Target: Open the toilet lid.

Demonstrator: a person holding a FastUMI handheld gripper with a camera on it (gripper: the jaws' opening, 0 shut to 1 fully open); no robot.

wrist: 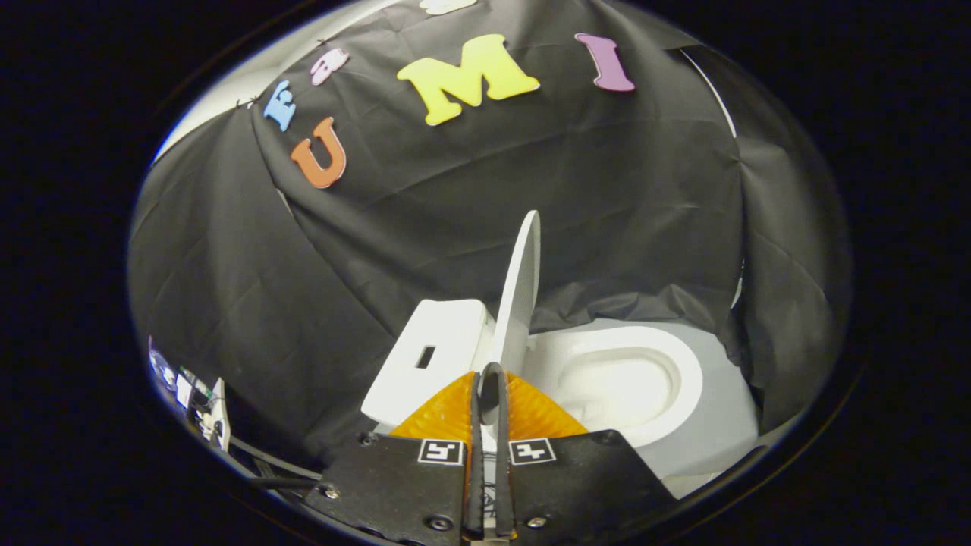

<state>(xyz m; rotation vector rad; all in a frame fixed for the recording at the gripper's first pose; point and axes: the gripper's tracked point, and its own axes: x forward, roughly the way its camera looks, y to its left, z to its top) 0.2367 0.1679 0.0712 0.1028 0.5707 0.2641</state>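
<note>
With the toilet lid [522, 292] already upright between the tank [432, 356] and the open bowl [630, 379], keep the gripper [491, 379], fingers nearly closed and empty, withdrawing straight back so it cannot knock the lid forward.

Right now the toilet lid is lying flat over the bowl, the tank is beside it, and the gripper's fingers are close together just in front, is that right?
Not quite. The gripper view shows the toilet lid standing raised, near upright, with the bowl uncovered. The rest holds: the tank is beside it, and the gripper has its fingers close together just in front.
</note>
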